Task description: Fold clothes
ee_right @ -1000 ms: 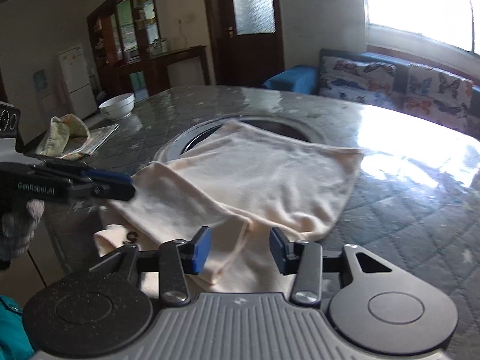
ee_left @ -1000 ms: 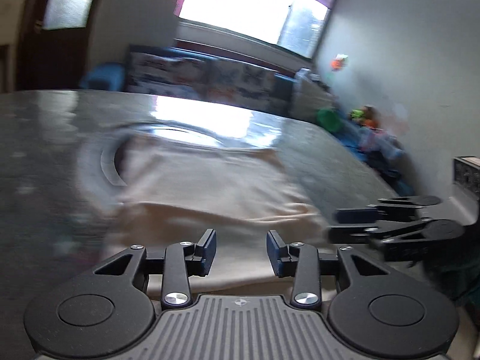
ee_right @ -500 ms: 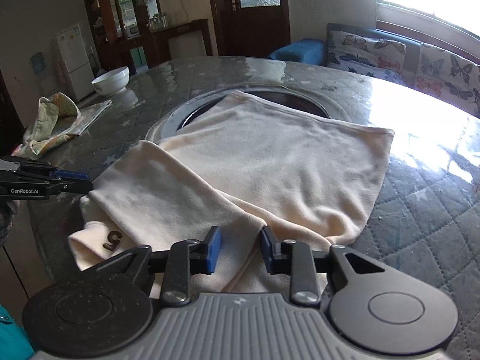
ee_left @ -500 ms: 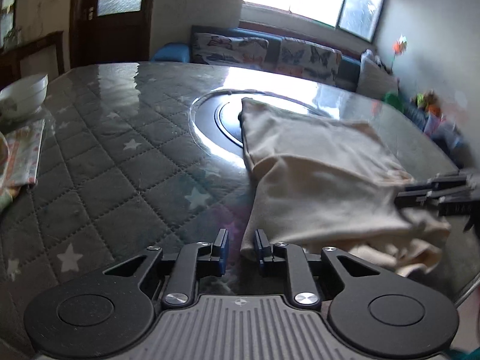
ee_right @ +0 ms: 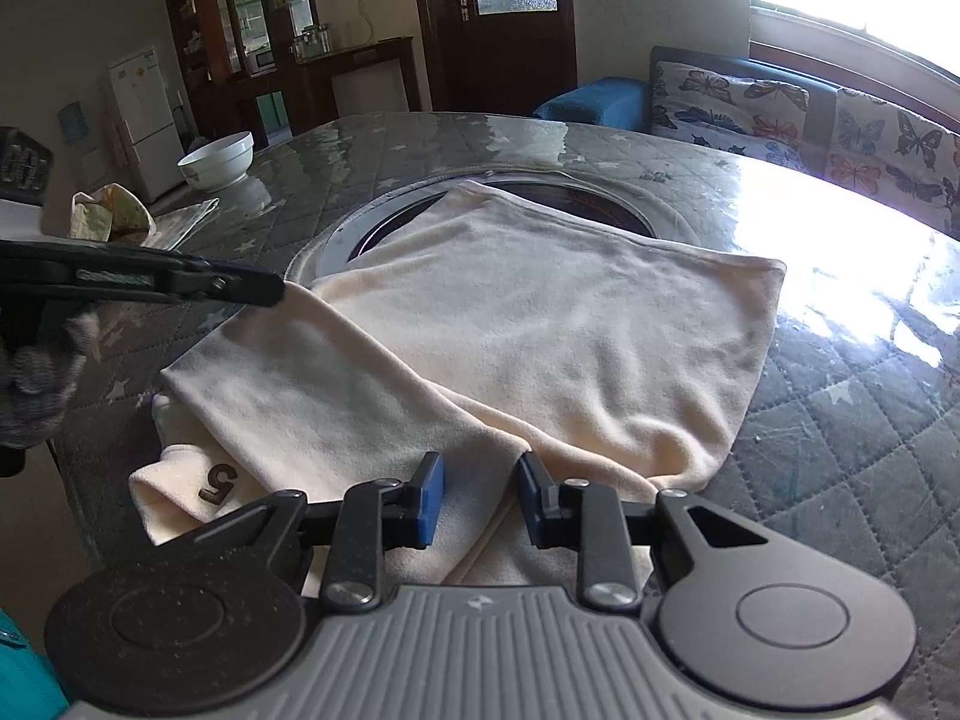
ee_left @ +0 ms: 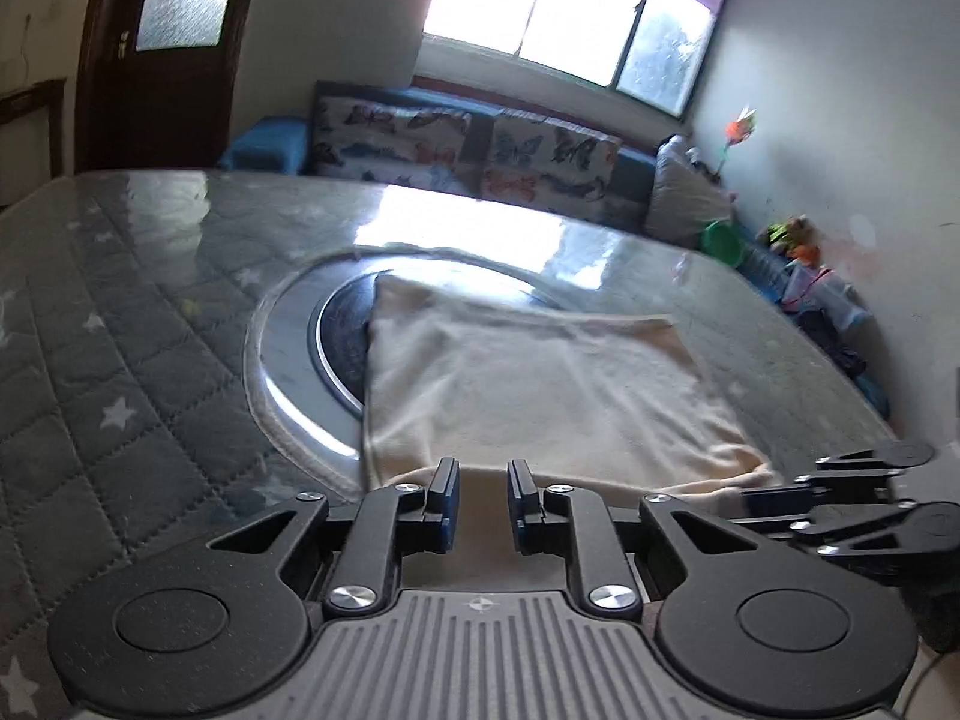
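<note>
**Inspector:** Jaws first. On the left gripper [ee_left: 483, 501] they stand narrowly apart, with the near edge of the cream garment [ee_left: 540, 384] lying in the gap. Whether the pads press on the cloth I cannot tell from its own camera.

**Clerk:** And the right gripper [ee_right: 480, 498]?

**Inspector:** Its jaws also stand narrowly parted, blue pads either side of a raised fold of the same garment [ee_right: 540, 324]. Cloth fills the gap, but a firm pinch is not confirmed.

**Clerk:** Location of the garment?

**Inspector:** Spread on the quilted, star-patterned table [ee_right: 840, 420] under a glossy cover. Its far corner overlaps the round inset [ee_left: 288, 372] at the table's centre. One layer is folded diagonally across the near left part; a piece bearing a dark numeral droops over the table's near edge.

**Clerk:** Positions of the tools relative to each other?

**Inspector:** Seen from the right wrist, the left gripper [ee_right: 264, 291] reaches in from the left, its tip at the garment's left corner, carried by a gloved hand [ee_right: 36, 384].

**Clerk:** Other items?

**Inspector:** White bowl [ee_right: 217, 159] and a crumpled patterned cloth [ee_right: 111, 217] on the far left of the table, well apart from the garment.
</note>
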Demonstrator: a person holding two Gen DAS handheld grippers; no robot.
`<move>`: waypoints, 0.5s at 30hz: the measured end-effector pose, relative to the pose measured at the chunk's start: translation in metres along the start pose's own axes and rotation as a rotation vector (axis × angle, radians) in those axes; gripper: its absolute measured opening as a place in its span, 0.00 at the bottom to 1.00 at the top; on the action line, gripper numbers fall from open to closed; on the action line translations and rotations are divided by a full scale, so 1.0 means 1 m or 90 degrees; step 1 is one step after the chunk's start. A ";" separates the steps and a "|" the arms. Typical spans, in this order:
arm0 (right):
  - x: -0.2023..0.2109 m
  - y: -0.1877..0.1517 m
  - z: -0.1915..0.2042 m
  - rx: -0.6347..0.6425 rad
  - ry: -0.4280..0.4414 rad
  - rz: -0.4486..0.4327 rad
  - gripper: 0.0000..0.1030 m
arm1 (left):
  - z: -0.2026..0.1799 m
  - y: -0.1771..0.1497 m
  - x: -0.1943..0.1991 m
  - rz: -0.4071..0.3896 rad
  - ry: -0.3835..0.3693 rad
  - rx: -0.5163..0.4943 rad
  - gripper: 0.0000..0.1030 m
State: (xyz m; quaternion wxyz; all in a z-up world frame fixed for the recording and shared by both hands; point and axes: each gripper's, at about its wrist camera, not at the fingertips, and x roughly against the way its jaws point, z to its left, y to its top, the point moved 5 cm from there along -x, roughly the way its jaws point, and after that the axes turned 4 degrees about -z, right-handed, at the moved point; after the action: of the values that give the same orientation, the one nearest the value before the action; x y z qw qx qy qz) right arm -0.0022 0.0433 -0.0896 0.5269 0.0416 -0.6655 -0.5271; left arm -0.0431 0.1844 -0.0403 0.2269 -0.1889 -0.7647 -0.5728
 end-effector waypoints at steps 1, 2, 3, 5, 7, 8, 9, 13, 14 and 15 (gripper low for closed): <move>0.000 0.000 0.000 0.001 0.000 0.000 0.25 | 0.005 -0.003 -0.001 0.007 0.012 0.004 0.17; 0.001 0.000 0.000 0.003 0.000 -0.001 0.25 | 0.010 -0.006 -0.001 0.013 0.024 0.009 0.16; 0.001 0.000 0.000 0.005 0.000 -0.002 0.25 | 0.016 -0.009 0.001 0.016 0.034 0.015 0.16; 0.003 0.001 0.000 0.009 0.000 -0.006 0.25 | 0.028 -0.013 0.006 0.020 0.053 0.027 0.17; 0.006 0.004 0.001 0.016 -0.003 -0.015 0.25 | 0.039 -0.015 0.012 0.022 0.070 0.039 0.17; 0.008 0.006 0.001 0.022 -0.006 -0.023 0.25 | 0.041 -0.013 0.015 0.019 0.075 0.041 0.16; 0.010 0.008 0.002 0.027 -0.009 -0.031 0.25 | 0.039 -0.010 0.018 0.011 0.072 0.040 0.16; 0.015 0.016 0.007 0.037 -0.006 -0.052 0.25 | 0.018 0.003 0.022 -0.017 0.026 0.019 0.17; 0.013 0.016 0.008 0.038 -0.003 -0.052 0.25 | 0.011 0.005 0.019 -0.018 0.014 0.010 0.17; 0.012 0.016 0.009 0.042 -0.001 -0.051 0.25 | 0.005 0.006 0.014 -0.016 0.007 0.003 0.17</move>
State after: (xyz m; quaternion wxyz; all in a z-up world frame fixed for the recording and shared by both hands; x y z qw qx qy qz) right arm -0.0062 0.0496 -0.0689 0.5032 0.0852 -0.6807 -0.5256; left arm -0.0519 0.1917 -0.0291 0.2244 -0.1757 -0.7669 -0.5751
